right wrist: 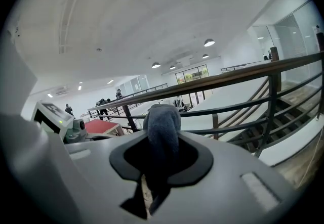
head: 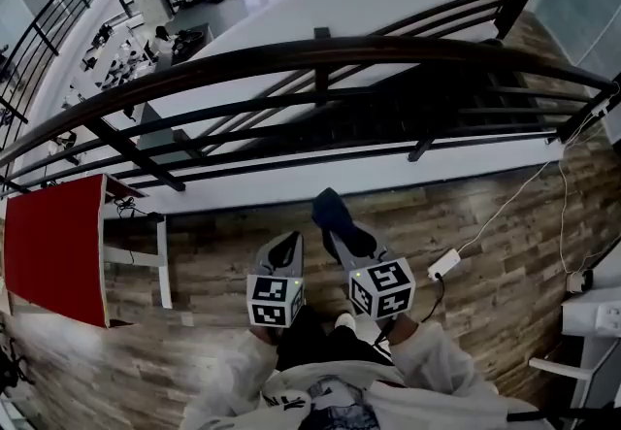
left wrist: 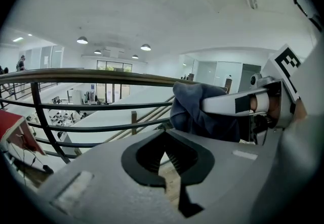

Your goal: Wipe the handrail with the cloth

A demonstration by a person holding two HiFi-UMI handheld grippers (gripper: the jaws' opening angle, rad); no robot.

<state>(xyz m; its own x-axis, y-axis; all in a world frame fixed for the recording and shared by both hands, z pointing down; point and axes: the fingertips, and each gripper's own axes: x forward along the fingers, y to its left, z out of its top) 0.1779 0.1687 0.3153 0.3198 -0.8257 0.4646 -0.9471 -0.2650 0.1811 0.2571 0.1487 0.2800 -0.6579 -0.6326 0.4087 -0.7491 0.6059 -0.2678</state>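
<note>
Wood-floored mezzanine at the handrail (head: 320,51): right gripper (right wrist: 161,139) clamps the cloth (right wrist: 162,116), left gripper (left wrist: 164,160) closed empty, both short of the handrail; a slack grip would likely drop the cloth over it.

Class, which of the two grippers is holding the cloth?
The right gripper: its jaws clamp the blue cloth, while the left gripper holds nothing.

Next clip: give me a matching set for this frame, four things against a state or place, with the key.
1 cloth
2 left gripper
3 handrail
4 red table

A shut, empty
B held by the right gripper
C runs across ahead of both grippers
D on the floor at the far left

Pairs: 1-B, 2-A, 3-C, 4-D
</note>
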